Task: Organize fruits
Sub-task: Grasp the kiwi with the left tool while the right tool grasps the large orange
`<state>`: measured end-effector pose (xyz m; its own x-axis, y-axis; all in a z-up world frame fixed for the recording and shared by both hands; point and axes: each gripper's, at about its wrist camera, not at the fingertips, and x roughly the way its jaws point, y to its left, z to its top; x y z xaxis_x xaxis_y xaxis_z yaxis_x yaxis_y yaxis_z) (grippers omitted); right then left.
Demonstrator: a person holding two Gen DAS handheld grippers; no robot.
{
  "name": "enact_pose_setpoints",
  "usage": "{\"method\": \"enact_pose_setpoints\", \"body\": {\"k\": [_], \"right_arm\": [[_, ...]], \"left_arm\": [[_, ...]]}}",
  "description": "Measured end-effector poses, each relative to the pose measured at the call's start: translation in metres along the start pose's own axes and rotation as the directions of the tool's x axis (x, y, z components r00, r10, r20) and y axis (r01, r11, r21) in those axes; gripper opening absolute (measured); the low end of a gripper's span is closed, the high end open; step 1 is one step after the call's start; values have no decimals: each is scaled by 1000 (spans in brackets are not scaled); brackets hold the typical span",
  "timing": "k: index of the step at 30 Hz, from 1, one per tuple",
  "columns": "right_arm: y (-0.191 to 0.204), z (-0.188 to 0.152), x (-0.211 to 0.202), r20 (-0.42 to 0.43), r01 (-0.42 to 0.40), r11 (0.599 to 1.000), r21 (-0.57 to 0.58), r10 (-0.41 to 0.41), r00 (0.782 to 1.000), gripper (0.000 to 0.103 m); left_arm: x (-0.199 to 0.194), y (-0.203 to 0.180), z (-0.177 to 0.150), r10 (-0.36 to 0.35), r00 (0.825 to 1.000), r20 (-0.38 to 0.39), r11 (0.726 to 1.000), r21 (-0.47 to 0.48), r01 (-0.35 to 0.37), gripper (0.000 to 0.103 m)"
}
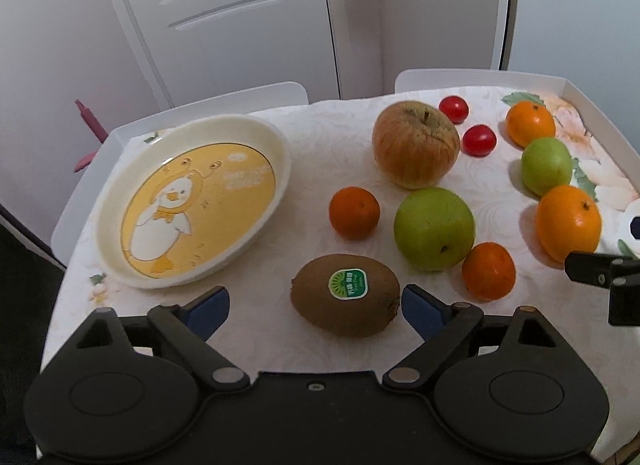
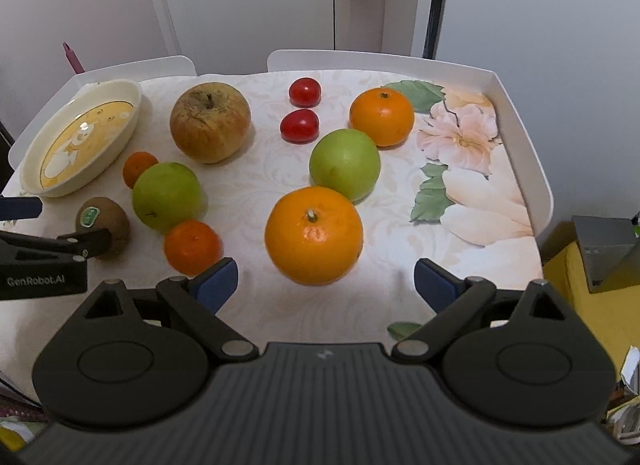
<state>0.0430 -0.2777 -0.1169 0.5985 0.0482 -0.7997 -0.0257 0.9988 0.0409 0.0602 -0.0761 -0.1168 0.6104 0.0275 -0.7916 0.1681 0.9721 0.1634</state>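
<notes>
Bracketing the kiwi (image 1: 345, 295) with my left gripper (image 1: 316, 305), pads not yet gripping; right gripper (image 2: 326, 281) open behind the orange (image 2: 314, 235); next I squeeze and carry it to the dish (image 1: 276, 141).

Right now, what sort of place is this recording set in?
Probably a home, a dining corner or kitchen: a table under a floral cloth, white chair backs behind it, a panelled interior door, and a cartoon-duck dish.
</notes>
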Motion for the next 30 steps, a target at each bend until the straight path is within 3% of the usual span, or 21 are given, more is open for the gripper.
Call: {"method": "enact_pose_setpoints", "body": {"k": [4, 8, 14, 18, 30], "right_arm": [[-3, 4, 11, 7, -18, 1000, 1, 18, 1000, 103], [-4, 8, 19, 5, -38, 999, 4, 38, 999, 95], [-3, 9, 24, 9, -53, 999, 1, 53, 999, 88], [-2, 9, 27, 2, -64, 998, 10, 64, 998, 81], [-1, 12, 30, 2, -76, 997, 26, 76, 997, 80]], "left_arm": [[8, -4, -1, -1, 1000, -5, 1000, 5, 1, 93], [14, -10, -1, -4, 1000, -11, 1000, 17, 4, 91], [18, -14, -1, -11, 1000, -17, 1000, 15, 12, 84], [20, -13, -1, -24, 999, -24, 1000, 1, 24, 73], [18, -15, -3, -16, 1000, -16, 1000, 11, 16, 69]]}}
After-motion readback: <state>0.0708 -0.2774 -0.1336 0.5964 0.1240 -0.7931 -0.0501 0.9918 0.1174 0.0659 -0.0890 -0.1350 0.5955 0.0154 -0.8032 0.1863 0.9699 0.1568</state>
